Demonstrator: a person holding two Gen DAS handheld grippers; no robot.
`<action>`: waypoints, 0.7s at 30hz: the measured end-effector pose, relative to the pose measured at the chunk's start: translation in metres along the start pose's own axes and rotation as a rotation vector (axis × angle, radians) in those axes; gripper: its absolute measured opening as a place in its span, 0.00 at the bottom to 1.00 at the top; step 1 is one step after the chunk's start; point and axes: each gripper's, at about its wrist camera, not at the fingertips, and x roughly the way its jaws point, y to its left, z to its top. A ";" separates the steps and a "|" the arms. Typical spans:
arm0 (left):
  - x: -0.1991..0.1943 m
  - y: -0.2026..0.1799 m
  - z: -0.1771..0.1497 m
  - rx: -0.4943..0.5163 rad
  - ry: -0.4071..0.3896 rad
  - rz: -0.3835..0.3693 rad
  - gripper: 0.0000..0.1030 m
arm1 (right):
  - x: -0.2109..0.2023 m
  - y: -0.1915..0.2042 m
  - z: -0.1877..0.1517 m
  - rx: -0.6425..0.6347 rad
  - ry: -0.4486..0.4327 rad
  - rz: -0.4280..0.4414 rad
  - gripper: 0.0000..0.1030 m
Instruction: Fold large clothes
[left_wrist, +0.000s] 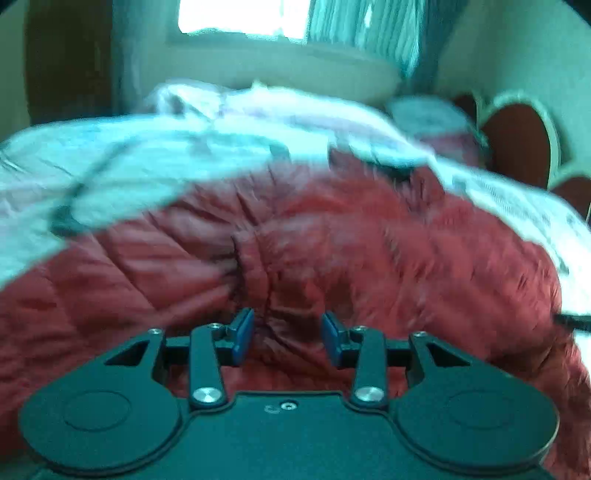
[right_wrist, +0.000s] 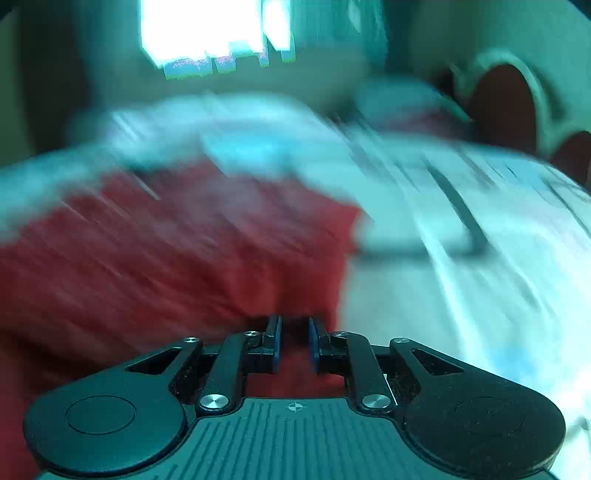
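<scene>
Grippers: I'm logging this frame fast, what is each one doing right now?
Left gripper: open, over the red jacket, pads not pressing it.
Right gripper: narrow gap, red jacket behind; cannot tell if it grips.

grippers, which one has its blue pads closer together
The right gripper: only a narrow slot shows between its pads, over the red quilted garment. The left gripper stands clearly wider, with red fabric showing in its gap.

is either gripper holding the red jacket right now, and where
Left gripper holds nothing: jaws apart over the red jacket. Right gripper: too blurred to tell.
</scene>
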 end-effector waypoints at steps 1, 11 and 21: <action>0.000 -0.004 0.002 0.021 -0.002 0.018 0.38 | -0.005 -0.003 0.003 0.011 -0.008 0.005 0.14; 0.030 -0.015 0.020 0.086 -0.023 -0.012 0.52 | 0.021 -0.009 0.041 -0.009 -0.039 -0.010 0.14; -0.019 -0.020 -0.001 0.094 -0.077 -0.075 0.52 | -0.058 -0.031 0.006 0.074 -0.127 0.054 0.14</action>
